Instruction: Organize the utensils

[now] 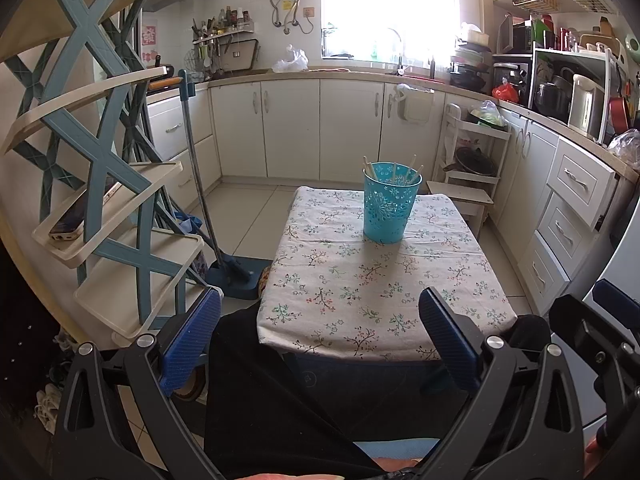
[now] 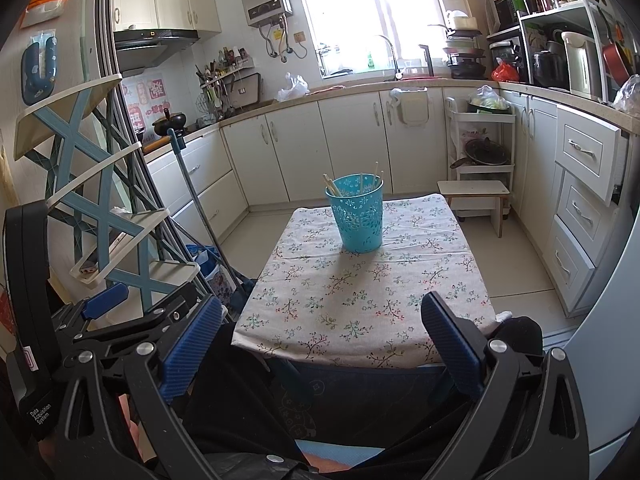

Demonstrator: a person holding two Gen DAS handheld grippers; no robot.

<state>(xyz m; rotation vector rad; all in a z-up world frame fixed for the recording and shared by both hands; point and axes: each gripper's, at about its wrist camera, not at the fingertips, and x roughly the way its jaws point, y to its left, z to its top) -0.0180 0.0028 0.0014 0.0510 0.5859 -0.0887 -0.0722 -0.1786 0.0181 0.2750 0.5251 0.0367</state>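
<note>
I find both grippers held low at the near edge of the desk [image 1: 384, 280], side by side and empty. The left gripper [image 1: 320, 336] has its blue-padded fingers [image 1: 192, 336] spread wide, nothing between them; the near hem of the floral tablecloth [image 2: 360, 288] shows through the gap. The right gripper [image 2: 322, 336] stands likewise, its fingers [image 2: 452, 344] wide apart and clear of any object. From the right wrist view I see the left gripper's frame just beside it at lower left; from the left wrist view the right gripper's frame appears at the far right edge.

The turquoise perforated cup [image 1: 390, 208] stands upright on the desk, toward its far end and well apart from both grippers. Several pale chopsticks [image 1: 402, 172] stand in it, leaning against the rim at differing angles, their tops above the lip. I cannot tell their exact count. Apart from the cup, I note no loose utensil on the cloth.

To the left of the desk stands a blue-and-cream tiered rack [image 1: 120, 200], with a phone [image 1: 80, 220] lying on one shelf. A mop [image 1: 200, 184] leans beside it. White cabinets [image 2: 348, 140] line the far wall.
</note>
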